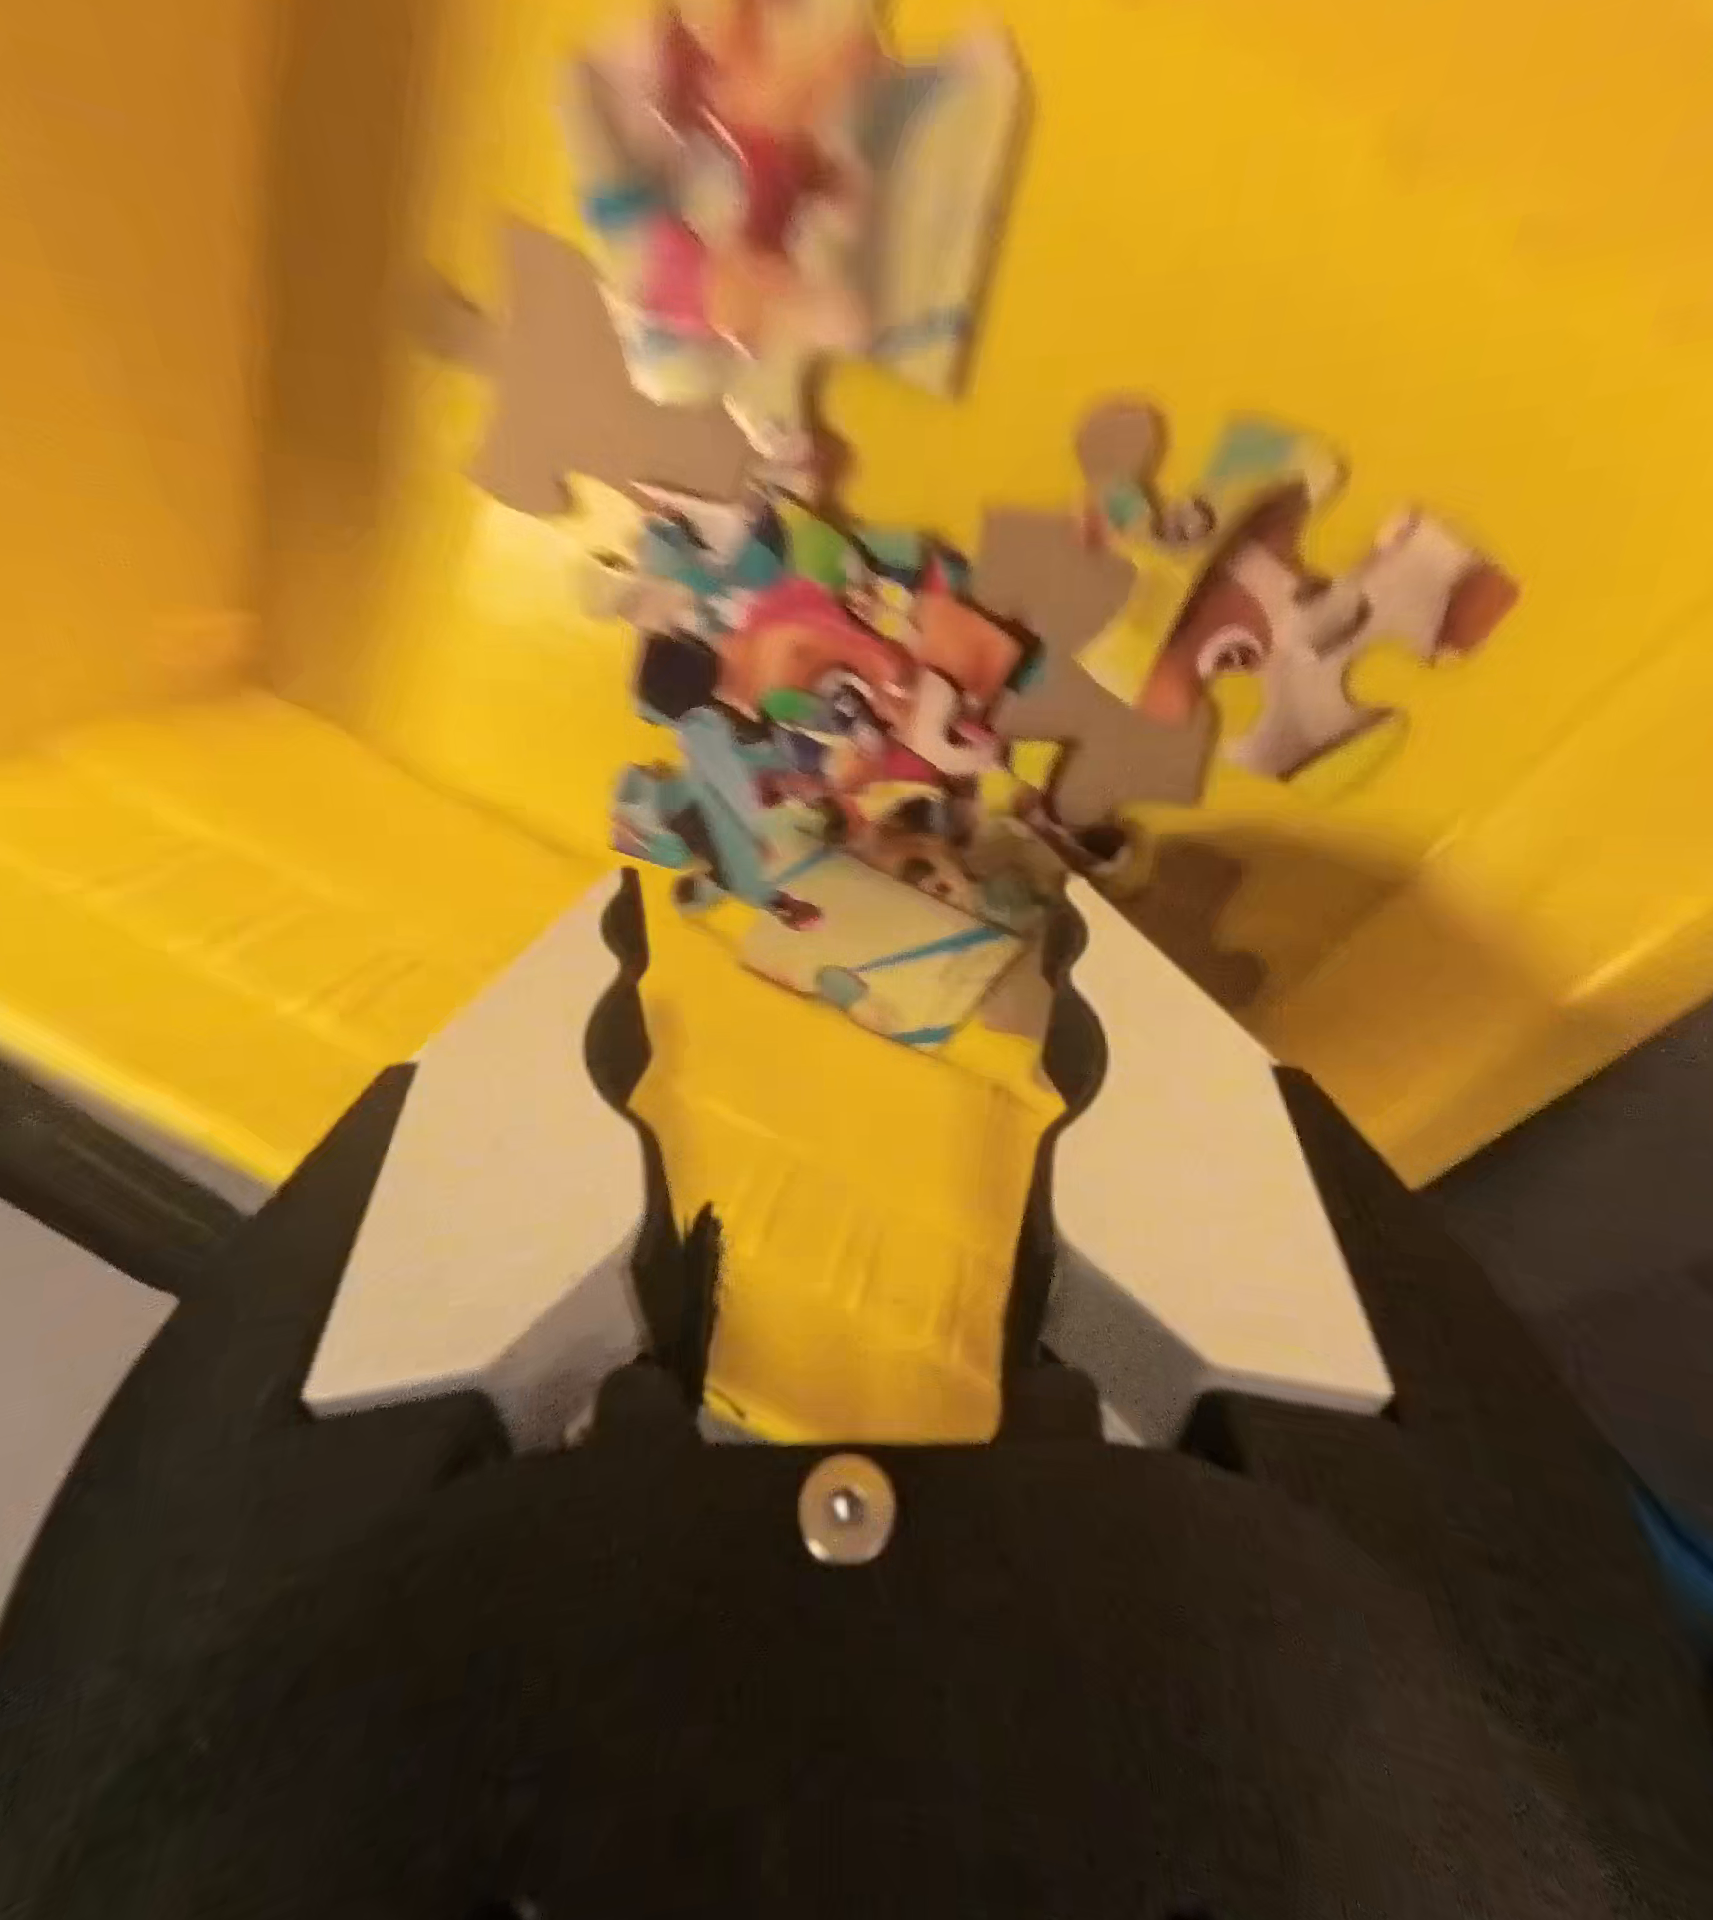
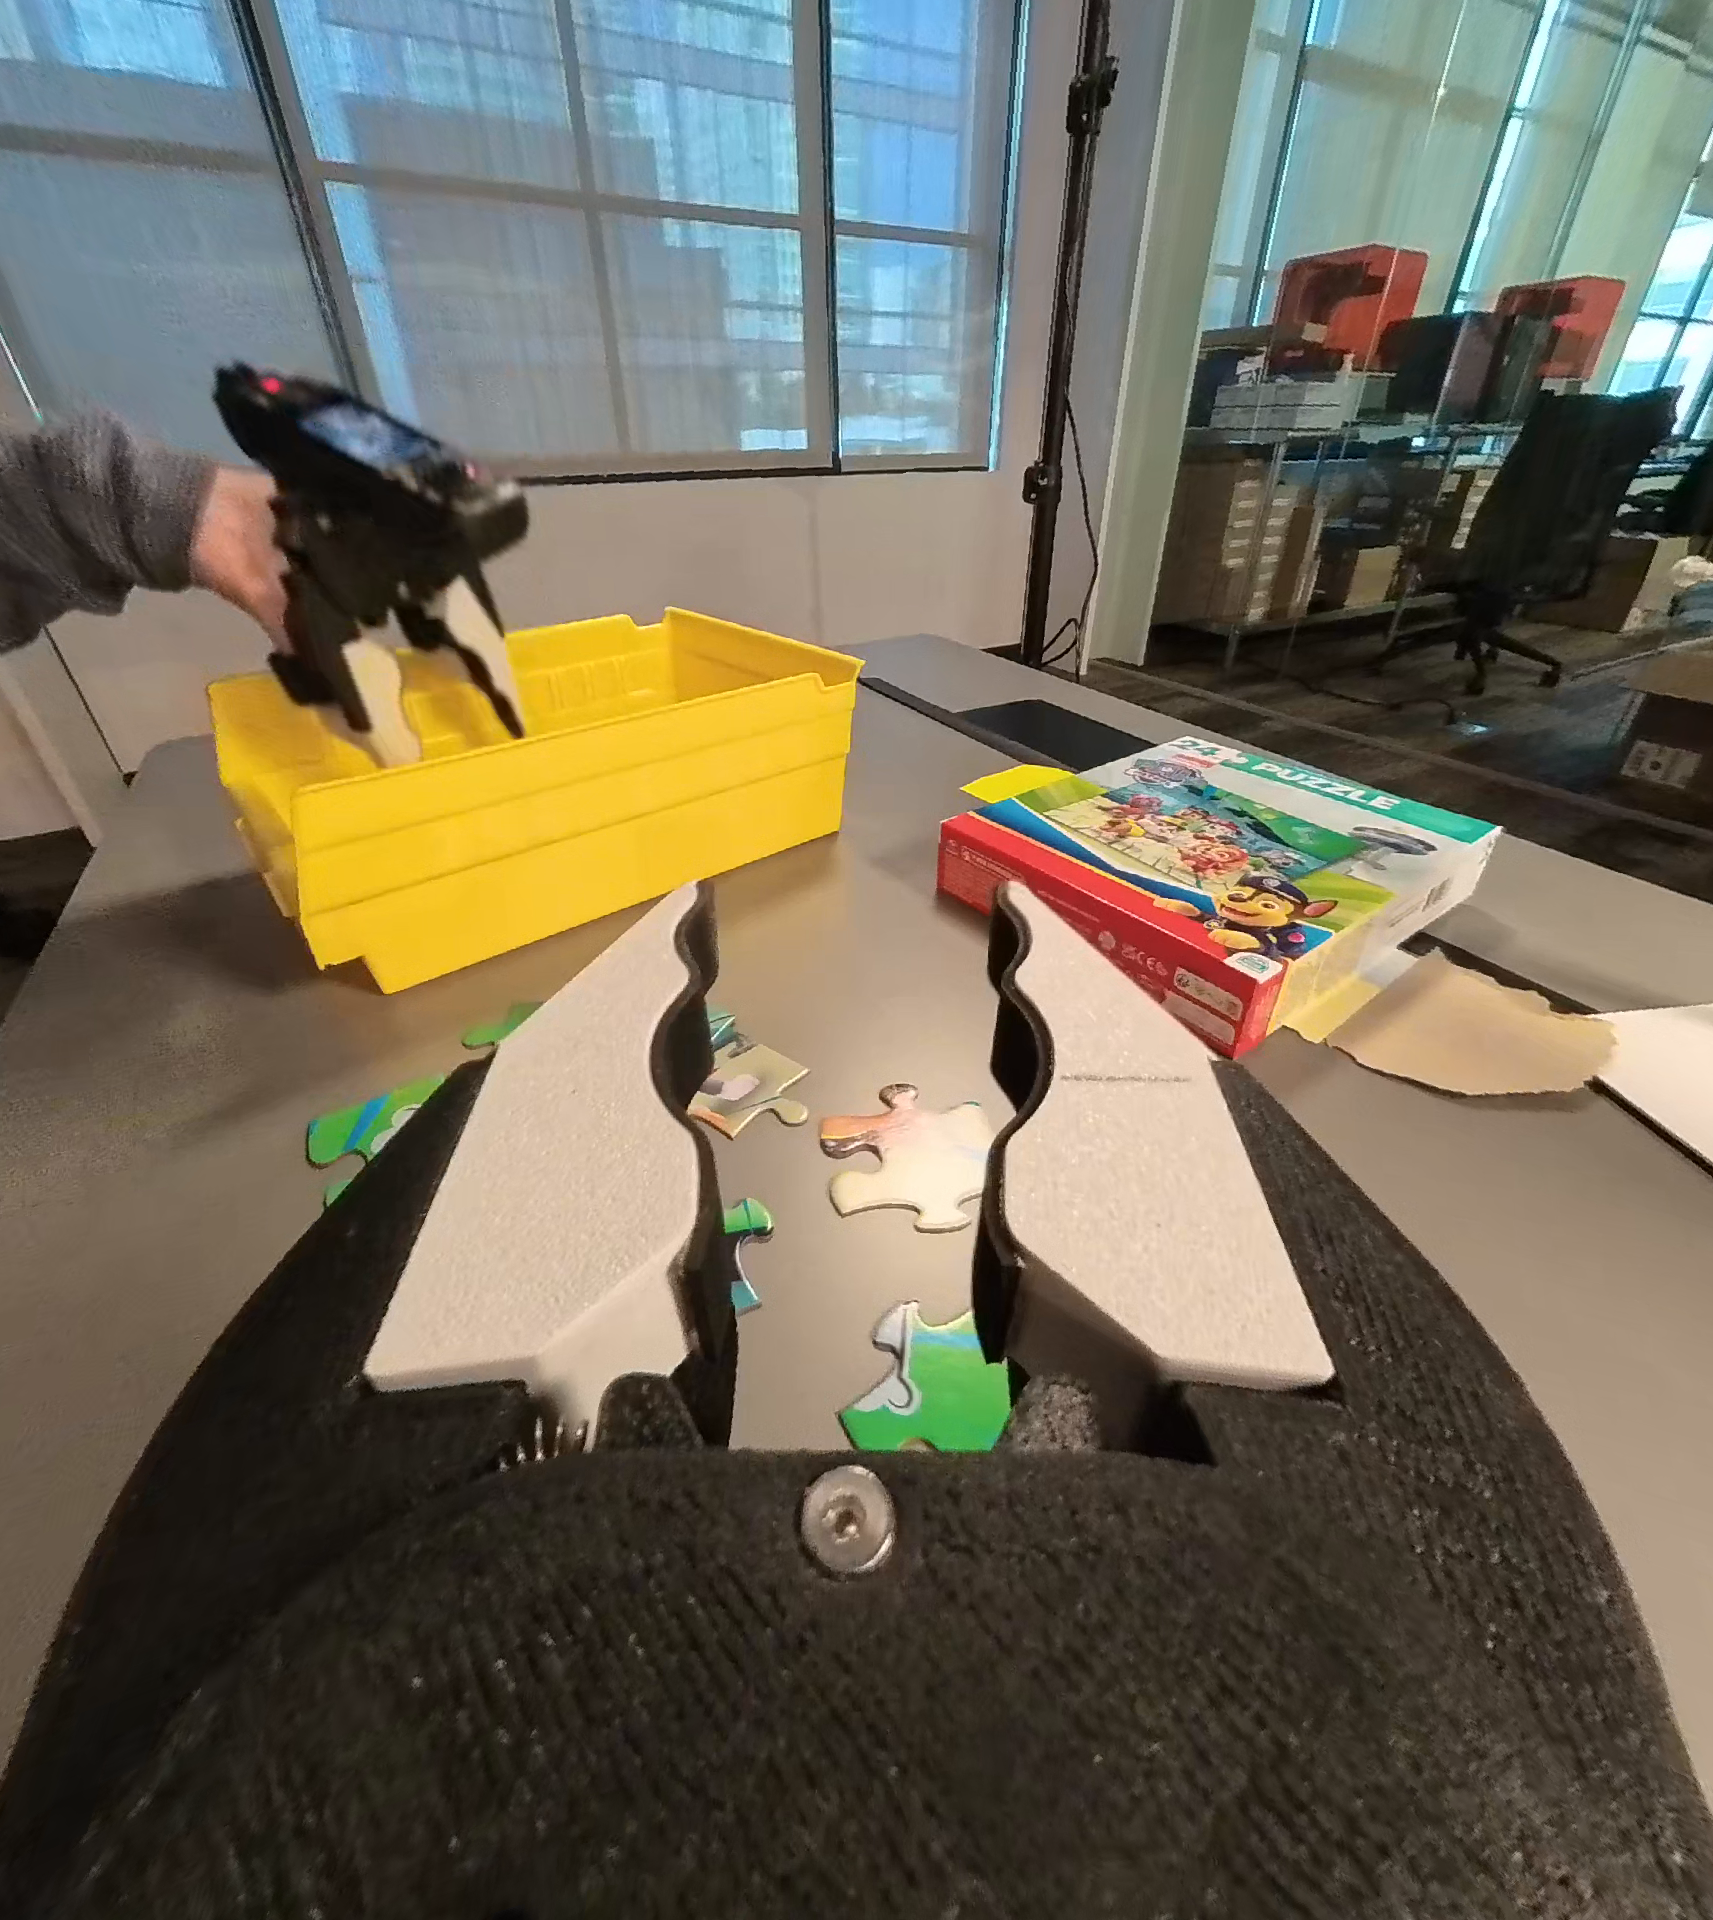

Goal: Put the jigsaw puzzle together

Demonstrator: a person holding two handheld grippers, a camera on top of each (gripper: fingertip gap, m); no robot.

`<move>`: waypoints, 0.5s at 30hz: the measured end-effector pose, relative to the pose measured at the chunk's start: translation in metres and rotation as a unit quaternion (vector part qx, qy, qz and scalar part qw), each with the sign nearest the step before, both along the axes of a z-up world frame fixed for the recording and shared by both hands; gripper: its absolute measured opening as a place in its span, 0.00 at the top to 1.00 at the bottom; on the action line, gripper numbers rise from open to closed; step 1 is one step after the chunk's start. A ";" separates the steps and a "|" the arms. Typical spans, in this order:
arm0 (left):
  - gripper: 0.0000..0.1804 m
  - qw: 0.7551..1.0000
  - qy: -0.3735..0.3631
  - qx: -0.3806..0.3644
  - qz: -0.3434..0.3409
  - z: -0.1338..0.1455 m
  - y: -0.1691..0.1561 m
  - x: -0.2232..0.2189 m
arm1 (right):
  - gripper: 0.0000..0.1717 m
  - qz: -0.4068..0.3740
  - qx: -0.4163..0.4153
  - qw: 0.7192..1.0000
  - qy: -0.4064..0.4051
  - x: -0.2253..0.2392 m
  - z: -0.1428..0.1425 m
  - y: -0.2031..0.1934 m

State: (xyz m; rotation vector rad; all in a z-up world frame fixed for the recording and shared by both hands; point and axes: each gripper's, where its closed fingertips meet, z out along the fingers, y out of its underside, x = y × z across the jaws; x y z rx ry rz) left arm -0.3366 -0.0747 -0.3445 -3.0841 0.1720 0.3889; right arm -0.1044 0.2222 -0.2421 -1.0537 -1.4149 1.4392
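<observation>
Left wrist view blurred: left gripper (image 1: 841,883) jaws released over puzzle pieces (image 1: 831,707); right gripper (image 2: 847,914) jaws released

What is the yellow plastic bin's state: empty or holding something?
Holding something: the yellow plastic bin has colourful cardboard puzzle pieces piled inside.

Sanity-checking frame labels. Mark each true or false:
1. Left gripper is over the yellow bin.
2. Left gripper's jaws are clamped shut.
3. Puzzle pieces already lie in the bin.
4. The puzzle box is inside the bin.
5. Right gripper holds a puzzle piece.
1. True: the left gripper reaches into the yellow bin.
2. False: its fingers stand apart.
3. True: several puzzle pieces lie on the bin's floor.
4. False: the puzzle box lies on the table, right of the bin.
5. False: the right gripper is open above loose pieces on the table.
</observation>
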 end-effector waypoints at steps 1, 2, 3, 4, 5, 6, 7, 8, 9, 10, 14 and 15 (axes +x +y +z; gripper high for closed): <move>0.58 1.000 -0.017 -0.022 -0.001 -0.010 -0.008 0.004 | 0.70 -0.001 -0.001 1.000 0.001 0.000 0.000 0.001; 0.58 0.999 -0.027 -0.042 -0.003 -0.017 -0.017 0.005 | 0.70 -0.002 -0.002 1.000 0.002 0.000 0.001 0.002; 0.58 0.998 -0.027 -0.055 -0.004 -0.021 -0.023 0.004 | 0.70 -0.003 -0.004 1.000 0.001 0.000 0.000 0.002; 0.59 0.998 -0.033 -0.060 -0.006 -0.023 -0.026 0.005 | 0.70 -0.003 -0.007 1.000 0.000 0.000 -0.001 0.003; 0.57 0.997 -0.046 -0.058 -0.010 -0.024 -0.026 0.008 | 0.70 -0.002 -0.010 1.000 -0.001 0.000 -0.001 0.003; 0.57 0.997 -0.048 -0.063 -0.014 -0.024 -0.027 0.008 | 0.70 -0.001 -0.013 1.000 -0.002 -0.001 -0.002 0.003; 0.57 0.996 -0.044 -0.073 -0.021 -0.024 -0.030 0.007 | 0.70 0.000 -0.014 1.000 -0.004 -0.001 -0.003 0.003; 0.56 0.995 -0.042 -0.085 -0.032 -0.024 -0.032 0.007 | 0.70 0.000 -0.014 1.000 -0.005 -0.001 -0.004 0.003; 0.56 0.993 -0.042 -0.099 -0.047 -0.025 -0.035 0.007 | 0.70 0.000 -0.013 1.000 -0.006 -0.002 -0.004 0.003; 0.56 0.991 -0.038 -0.111 -0.062 -0.027 -0.037 0.007 | 0.70 0.000 -0.011 1.000 -0.006 -0.002 -0.004 0.003; 0.56 0.986 -0.033 -0.140 -0.087 -0.032 -0.040 0.003 | 0.70 -0.003 -0.010 1.000 -0.005 -0.001 -0.004 0.004; 0.58 0.986 -0.034 -0.140 -0.089 -0.032 -0.039 0.002 | 0.70 -0.003 -0.011 1.000 -0.004 -0.001 -0.004 0.004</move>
